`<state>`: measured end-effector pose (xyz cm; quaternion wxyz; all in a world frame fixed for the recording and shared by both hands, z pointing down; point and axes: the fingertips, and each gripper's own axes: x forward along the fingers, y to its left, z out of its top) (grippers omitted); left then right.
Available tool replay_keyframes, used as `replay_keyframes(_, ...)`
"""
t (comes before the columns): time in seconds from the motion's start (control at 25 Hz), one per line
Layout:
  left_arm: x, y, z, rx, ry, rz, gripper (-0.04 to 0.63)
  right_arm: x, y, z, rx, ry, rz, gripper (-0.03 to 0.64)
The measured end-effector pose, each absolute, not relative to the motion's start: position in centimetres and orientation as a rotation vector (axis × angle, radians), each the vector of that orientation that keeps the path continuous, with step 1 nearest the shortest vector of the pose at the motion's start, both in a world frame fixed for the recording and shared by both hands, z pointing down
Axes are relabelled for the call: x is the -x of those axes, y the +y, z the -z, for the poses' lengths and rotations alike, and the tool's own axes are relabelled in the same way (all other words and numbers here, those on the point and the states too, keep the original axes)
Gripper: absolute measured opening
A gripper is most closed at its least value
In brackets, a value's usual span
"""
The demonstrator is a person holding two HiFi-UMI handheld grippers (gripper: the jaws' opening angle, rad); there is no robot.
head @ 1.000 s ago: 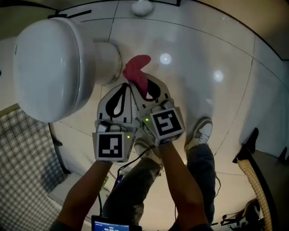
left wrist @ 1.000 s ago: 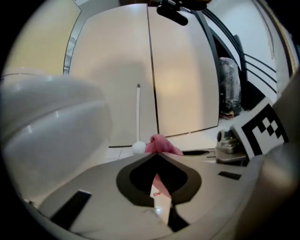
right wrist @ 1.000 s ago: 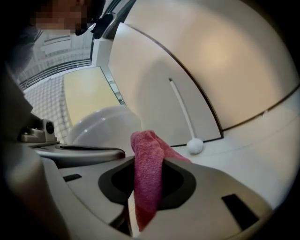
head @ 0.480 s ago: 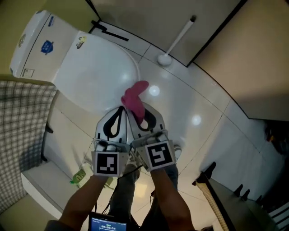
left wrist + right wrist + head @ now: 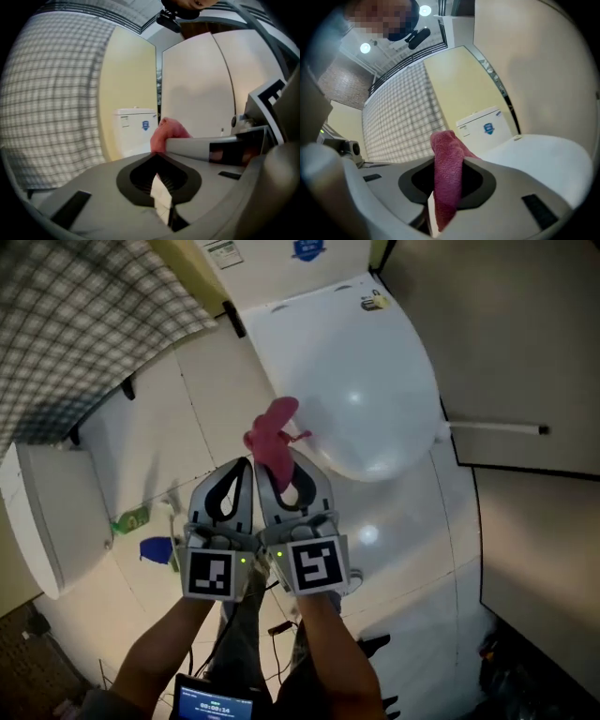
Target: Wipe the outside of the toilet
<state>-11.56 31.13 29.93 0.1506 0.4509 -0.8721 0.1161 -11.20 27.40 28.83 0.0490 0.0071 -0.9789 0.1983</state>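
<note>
The white toilet [image 5: 361, 390] has its lid down, with the tank [image 5: 281, 259] at the top of the head view. My right gripper [image 5: 281, 470] is shut on a pink cloth [image 5: 273, 440], whose free end sticks out past the jaws near the lid's front left edge. My left gripper [image 5: 240, 467] is pressed alongside it, shut with nothing in it. In the right gripper view the pink cloth [image 5: 447, 180] hangs between the jaws of my right gripper [image 5: 446, 161], with the tank [image 5: 485, 127] and lid [image 5: 543, 157] beyond. The left gripper view shows my left gripper [image 5: 157, 157], the cloth [image 5: 165, 133] and the tank [image 5: 136, 129].
A checked curtain [image 5: 84, 324] hangs at the upper left. A white ledge [image 5: 37, 512] runs along the left. A green bottle [image 5: 131, 519] and a blue object [image 5: 155, 549] lie on the tiled floor beside the grippers. A brush handle [image 5: 497, 429] lies right of the toilet.
The head view has swung round: the toilet has gone from the left side to the top middle. Both grippers stayed side by side, the right one still holding the pink cloth.
</note>
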Motion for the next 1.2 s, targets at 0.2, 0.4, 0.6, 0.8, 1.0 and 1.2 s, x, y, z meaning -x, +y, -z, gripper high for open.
replay_keyframes(0.2, 17.0, 40.2, -32.3, -1.142, -2.54, -0.292, 0.012, 16.8, 36.8, -30.9, 0.155, -2.939, -0.57, 0.092)
replay_keyframes(0.4, 21.5, 43.1, -33.7, -1.22, -2.495, -0.326, 0.012, 21.3, 39.9, -32.7, 0.106, -2.906, -0.558, 0.091)
replay_keyframes(0.6, 26.1, 43.1, -35.6, -1.316, -2.459, -0.353, 0.012, 26.8, 39.4, -35.9, 0.002, -2.884, -0.538, 0.092)
replay_keyframes(0.8, 31.9, 40.9, -39.5, -1.324, -2.504, -0.353, 0.014, 33.1, 36.4, -40.8, -0.068, -2.947, -0.456, 0.091)
replay_keyframes(1.0, 36.6, 37.8, -45.6, -1.315, -2.541, -0.321, 0.014, 38.4, 31.3, -48.1, -0.18, -2.982, -0.38, 0.091)
replay_keyframes(1.2, 36.9, 34.5, -50.3, -1.37, -2.547, -0.283, 0.014, 37.2, 27.7, -52.3, -0.307, -2.959, -0.396, 0.091)
